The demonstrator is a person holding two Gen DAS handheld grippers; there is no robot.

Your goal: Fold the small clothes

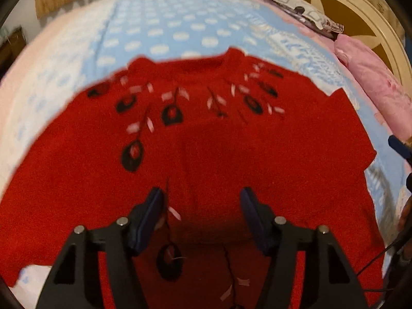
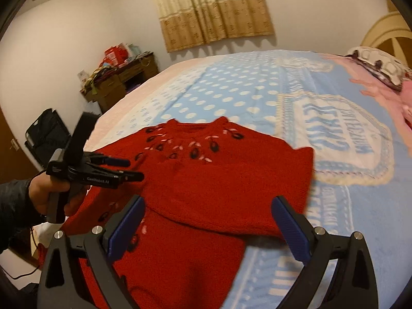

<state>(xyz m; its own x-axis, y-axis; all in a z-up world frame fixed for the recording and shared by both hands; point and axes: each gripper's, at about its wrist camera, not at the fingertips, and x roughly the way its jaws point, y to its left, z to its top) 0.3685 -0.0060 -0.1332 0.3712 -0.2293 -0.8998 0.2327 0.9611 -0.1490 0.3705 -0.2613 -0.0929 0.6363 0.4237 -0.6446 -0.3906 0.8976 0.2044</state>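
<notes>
A small red knitted sweater [image 1: 219,149] with black and pink motifs round its neck lies on the bed, collar at the far side. In the right wrist view the sweater [image 2: 219,180] shows one layer lying over another, its edge running across the near part. My left gripper [image 1: 202,198] hovers over the sweater's lower middle, jaws apart with nothing between the blue pads. It also shows at the left in the right wrist view, the left gripper [image 2: 132,169] held in a hand over the sweater's left side. My right gripper [image 2: 208,199] stands wide open above the near right edge, holding nothing.
A light blue polka-dot blanket [image 2: 244,97] covers the bed. Pink bedding [image 1: 373,87] and a cream headboard [image 1: 360,7] lie at the right. A cluttered wooden dresser [image 2: 121,77] and a black rack [image 2: 46,134] stand by the far left wall, under a curtain [image 2: 213,7].
</notes>
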